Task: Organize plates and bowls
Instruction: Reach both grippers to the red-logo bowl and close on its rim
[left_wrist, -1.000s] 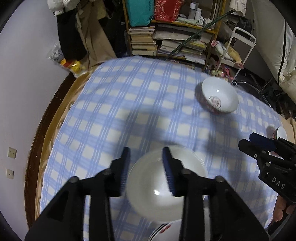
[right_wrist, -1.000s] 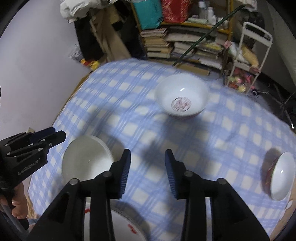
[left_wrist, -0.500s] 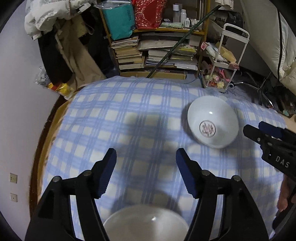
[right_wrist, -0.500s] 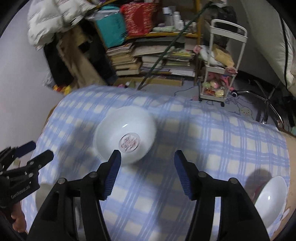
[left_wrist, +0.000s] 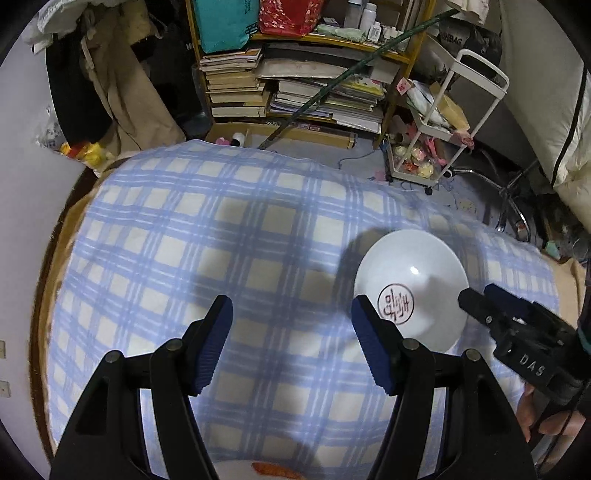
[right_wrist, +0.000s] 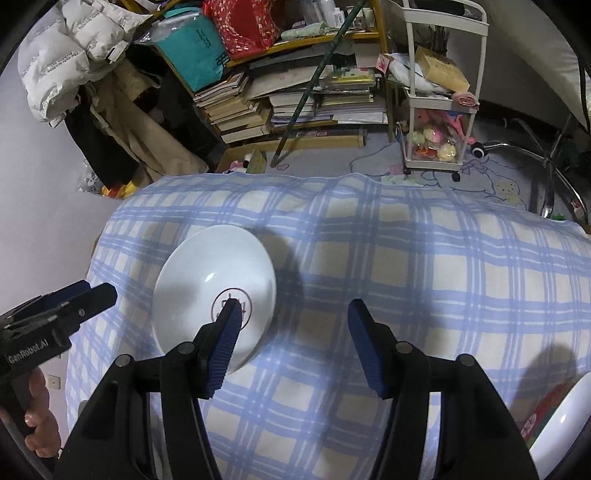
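A white bowl with a red emblem inside (left_wrist: 410, 284) sits on the blue plaid tablecloth (left_wrist: 240, 240); it also shows in the right wrist view (right_wrist: 214, 284). My left gripper (left_wrist: 291, 347) is open and empty, just left of the bowl. My right gripper (right_wrist: 291, 343) is open and empty, its left finger over the bowl's near rim. The right gripper's tip shows in the left wrist view (left_wrist: 491, 306). A second bowl with a red outside (right_wrist: 561, 417) lies at the lower right. A plate with a red mark (left_wrist: 273, 469) peeks in at the bottom edge.
The table's wooden rim (left_wrist: 40, 295) curves along the left. Beyond the far edge stand a bookshelf with stacked books (left_wrist: 295, 85), a white trolley (right_wrist: 439, 110) and hanging clothes (left_wrist: 103, 85). The left gripper shows at the left of the right wrist view (right_wrist: 55, 314).
Both grippers have opened wider and moved forward across the table toward the emblem bowl. The plain white bowl under the left gripper has dropped out of view.
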